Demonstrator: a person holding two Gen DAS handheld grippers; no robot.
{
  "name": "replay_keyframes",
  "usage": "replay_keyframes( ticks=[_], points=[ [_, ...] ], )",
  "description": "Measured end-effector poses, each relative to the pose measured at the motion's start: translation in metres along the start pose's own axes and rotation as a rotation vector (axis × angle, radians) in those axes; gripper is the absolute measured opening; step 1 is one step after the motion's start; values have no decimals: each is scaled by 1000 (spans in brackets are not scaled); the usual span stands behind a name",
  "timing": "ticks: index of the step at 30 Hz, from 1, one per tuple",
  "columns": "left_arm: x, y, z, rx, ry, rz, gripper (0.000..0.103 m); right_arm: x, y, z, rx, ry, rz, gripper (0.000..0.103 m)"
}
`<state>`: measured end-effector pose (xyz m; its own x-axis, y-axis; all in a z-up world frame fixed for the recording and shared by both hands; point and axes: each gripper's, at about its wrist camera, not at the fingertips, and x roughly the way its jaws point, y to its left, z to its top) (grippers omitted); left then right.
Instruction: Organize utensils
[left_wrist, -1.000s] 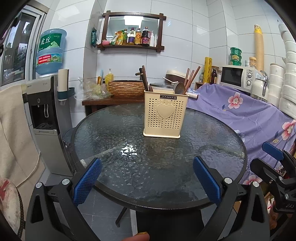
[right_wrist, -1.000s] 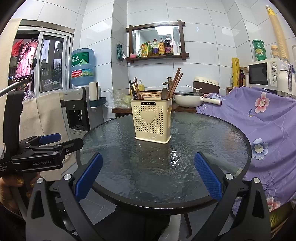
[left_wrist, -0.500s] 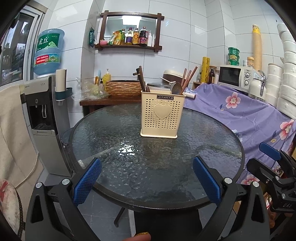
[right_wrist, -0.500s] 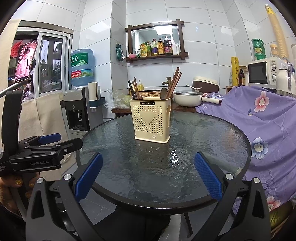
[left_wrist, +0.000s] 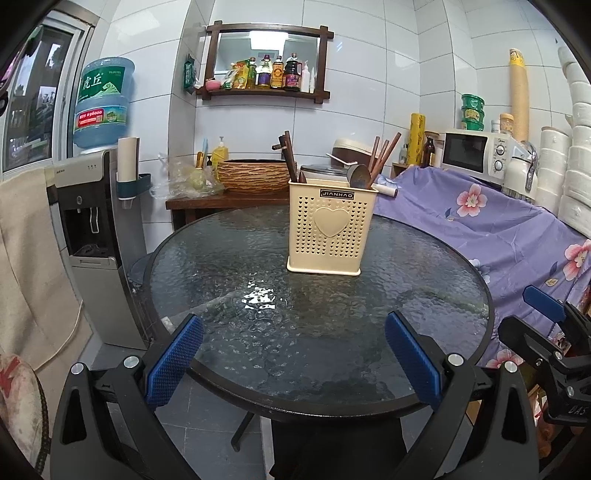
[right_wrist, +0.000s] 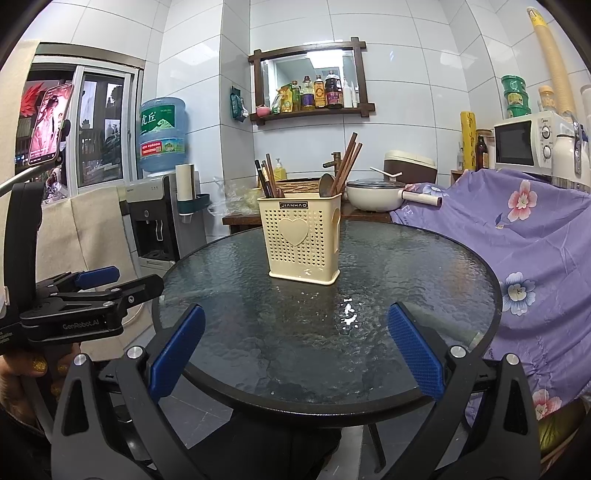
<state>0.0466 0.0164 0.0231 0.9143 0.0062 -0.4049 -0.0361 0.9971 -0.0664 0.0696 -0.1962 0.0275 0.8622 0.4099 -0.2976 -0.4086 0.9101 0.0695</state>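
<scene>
Both claws hang wide open and empty at the near rim of the table (left_wrist: 436, 400): the left gripper (left_wrist: 293, 363) with its blue pads (left_wrist: 173, 360) spread, and the right gripper (right_wrist: 295, 352) the same way beside it. Neither touches anything.

All the utensils I can see already stand in the caddy (left_wrist: 328, 230), which sits a little beyond the middle of the glass. Dark chopsticks (right_wrist: 266, 177) lean in its left compartment; a spoon (right_wrist: 325, 184) and reddish-brown chopsticks (right_wrist: 347, 162) lean in its right one. Nothing lies loose on the glass (only a glint of lamp light). So I judge the sorting is done, or a fresh round has not begun; I cannot tell which.

If more is wanted, the next move calls for a long reach across to the caddy, coming in from above the handles, since they stand close together and lean.

Against a second ago, the caddy looks a shade nearer and lower in the left view, so that hand has drifted a little. The right view is almost unchanged.
</scene>
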Motion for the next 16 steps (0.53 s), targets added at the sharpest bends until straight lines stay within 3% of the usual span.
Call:
replay_keyframes(
  ticks=[16],
  points=[
    [0,0,-2,16,8,23,97,1,1,-2,8,9,-1,97]
  ],
)
